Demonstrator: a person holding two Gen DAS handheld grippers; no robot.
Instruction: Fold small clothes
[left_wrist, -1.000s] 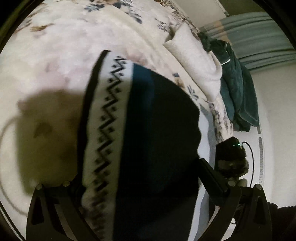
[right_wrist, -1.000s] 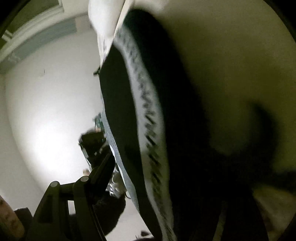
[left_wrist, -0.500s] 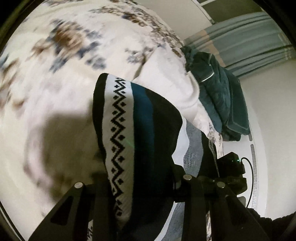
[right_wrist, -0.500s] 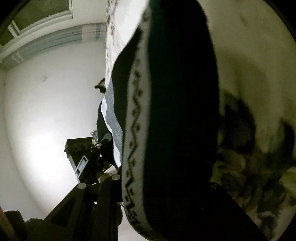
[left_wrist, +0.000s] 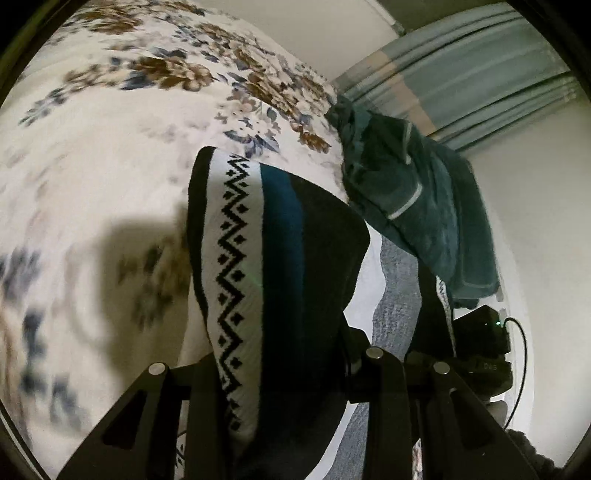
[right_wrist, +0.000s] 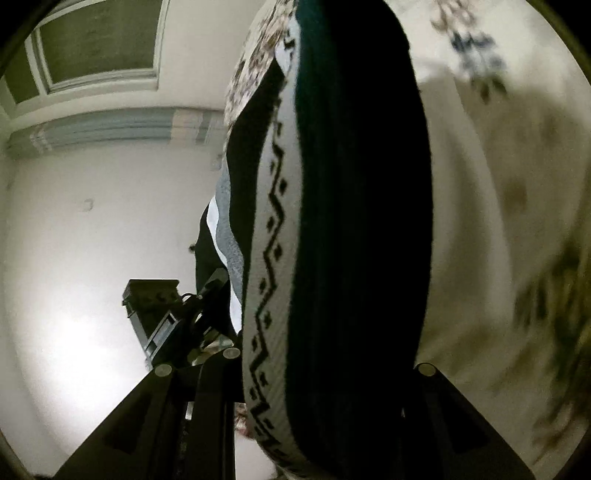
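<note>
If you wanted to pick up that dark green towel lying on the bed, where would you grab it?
Probably at the green towel's lower end, which droops over the edge of the floral bedspread. Come from the side beyond the bed's edge: that end hangs free, so fingers could close around it.

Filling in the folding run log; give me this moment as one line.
stage: mid-fold | left gripper: shut on patterned knit garment | right gripper: shut on same garment | garment: lifted over floral bedspread
</note>
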